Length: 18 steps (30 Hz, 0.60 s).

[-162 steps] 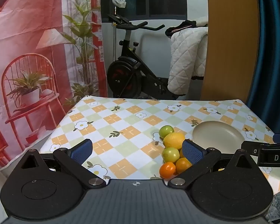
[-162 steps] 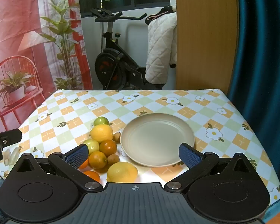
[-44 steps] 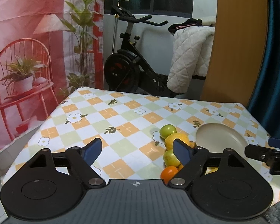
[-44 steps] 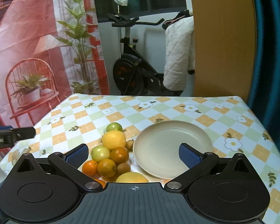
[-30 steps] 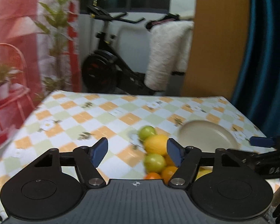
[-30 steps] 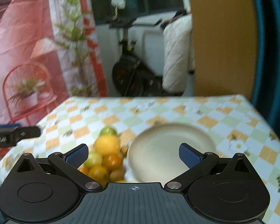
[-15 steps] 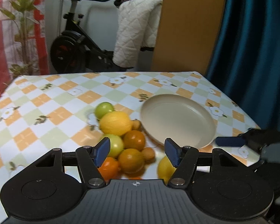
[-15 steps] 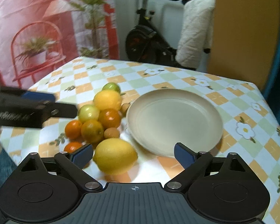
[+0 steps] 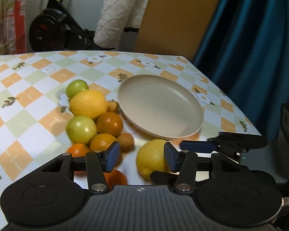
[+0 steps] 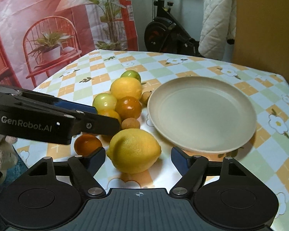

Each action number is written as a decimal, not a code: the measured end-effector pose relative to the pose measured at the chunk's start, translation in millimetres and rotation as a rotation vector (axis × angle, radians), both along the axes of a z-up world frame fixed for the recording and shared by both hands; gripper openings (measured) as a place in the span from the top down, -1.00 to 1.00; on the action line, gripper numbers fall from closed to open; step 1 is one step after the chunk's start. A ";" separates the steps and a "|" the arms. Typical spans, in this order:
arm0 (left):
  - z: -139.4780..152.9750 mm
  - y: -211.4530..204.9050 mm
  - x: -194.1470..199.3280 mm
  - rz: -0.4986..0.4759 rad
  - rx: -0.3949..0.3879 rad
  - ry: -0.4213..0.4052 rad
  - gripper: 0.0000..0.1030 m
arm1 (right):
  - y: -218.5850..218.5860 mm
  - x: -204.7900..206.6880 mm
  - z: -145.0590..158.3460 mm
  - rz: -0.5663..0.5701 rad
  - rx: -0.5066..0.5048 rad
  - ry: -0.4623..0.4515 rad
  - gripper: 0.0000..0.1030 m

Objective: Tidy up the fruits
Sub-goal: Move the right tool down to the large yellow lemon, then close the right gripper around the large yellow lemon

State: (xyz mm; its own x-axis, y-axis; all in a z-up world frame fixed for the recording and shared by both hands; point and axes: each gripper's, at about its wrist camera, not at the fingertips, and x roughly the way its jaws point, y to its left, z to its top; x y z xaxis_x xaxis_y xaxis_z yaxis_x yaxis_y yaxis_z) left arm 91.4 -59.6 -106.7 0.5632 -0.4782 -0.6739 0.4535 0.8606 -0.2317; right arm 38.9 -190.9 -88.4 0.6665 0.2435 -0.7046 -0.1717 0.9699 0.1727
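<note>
Desk (image 10: 113,65) under a checked floral cloth, seen from two wrist cameras. Plate (image 10: 202,113), cream, bare, sits at about 2 o'clock from the fruit pile in the right wrist view. Pile at the plate's 9 o'clock edge: far lemon (image 10: 126,87), green fruits, dark oranges, two small brown fruits, all touching or nearly so. Near lemon (image 10: 134,150) lies apart from the pile, at the plate's 7 o'clock, between the pads of the right claw (image 10: 138,158). Right claw's jaws have just been closing; they stand apart, a gap showing on each side of the lemon, no contact visible. Left claw (image 9: 140,156) has also been closing; jaws apart, nothing between them but cloth, a small orange (image 9: 113,177) low by its left finger and the same lemon just beyond its right pad. Judgement: step in hand is the right claw's grasp on the near lemon. To do it well, centre the pads on the lemon's widest girth, not the tapered ends, close squarely so it does not roll, lift clear of the rim, set down mid-plate. Keep the left claw off the lemon; the two stand close.
</note>
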 end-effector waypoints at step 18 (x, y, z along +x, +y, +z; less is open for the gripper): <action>-19.4 -11.3 10.0 -0.039 -0.059 0.074 -0.04 | 0.1 5.9 -9.6 -0.001 0.043 0.003 -0.18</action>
State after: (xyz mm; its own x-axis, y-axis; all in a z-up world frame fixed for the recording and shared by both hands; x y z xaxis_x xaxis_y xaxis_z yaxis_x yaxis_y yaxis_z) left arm 101.4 -70.9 -126.2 0.4932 -0.5390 -0.6828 0.4666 0.8264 -0.3152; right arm 44.8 -190.7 -98.0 0.6651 0.2723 -0.6953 -0.1699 0.9619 0.2142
